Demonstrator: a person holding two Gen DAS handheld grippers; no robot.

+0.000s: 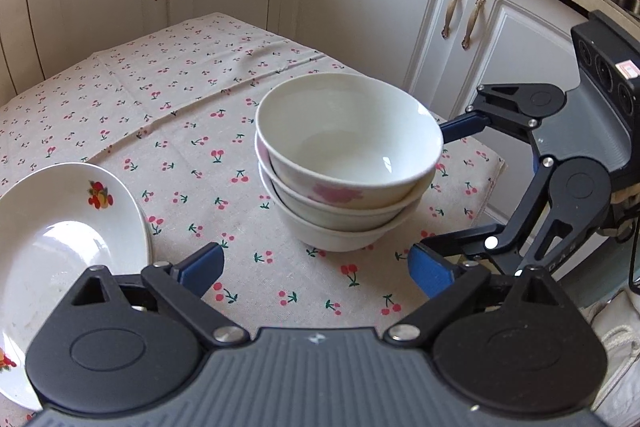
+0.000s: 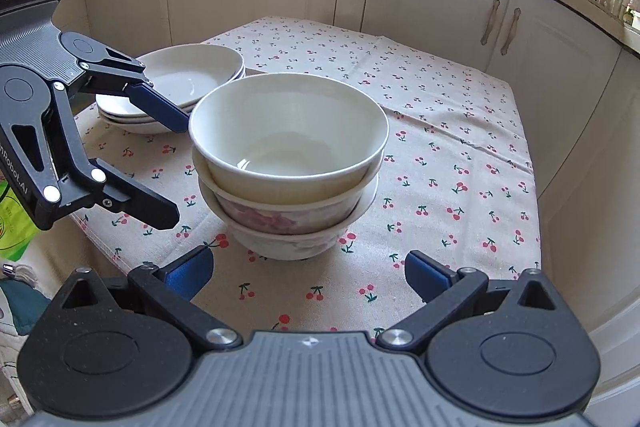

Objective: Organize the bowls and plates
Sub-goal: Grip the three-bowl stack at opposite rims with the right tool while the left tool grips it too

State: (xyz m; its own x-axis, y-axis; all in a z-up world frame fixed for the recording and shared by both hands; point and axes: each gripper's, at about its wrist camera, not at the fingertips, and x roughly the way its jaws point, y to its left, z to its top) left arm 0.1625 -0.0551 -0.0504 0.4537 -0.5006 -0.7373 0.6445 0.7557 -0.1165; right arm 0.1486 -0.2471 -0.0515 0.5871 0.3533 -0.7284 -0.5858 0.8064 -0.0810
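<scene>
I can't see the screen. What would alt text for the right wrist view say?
Three stacked bowls stand on a cherry-print tablecloth, just ahead of the open, empty right tongs. The left tongs, also open, reach in from the left, with a stack of plates behind them and white kitchen cabinets beyond.

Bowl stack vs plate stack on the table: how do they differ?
The bowl stack is tall, of deep, steep-walled bowls; the plate stack is low, of shallow dishes. The bowls show faded pink flowers outside; the top plate has fruit prints inside. Both are white, empty, three high, on the cherry tablecloth.
</scene>
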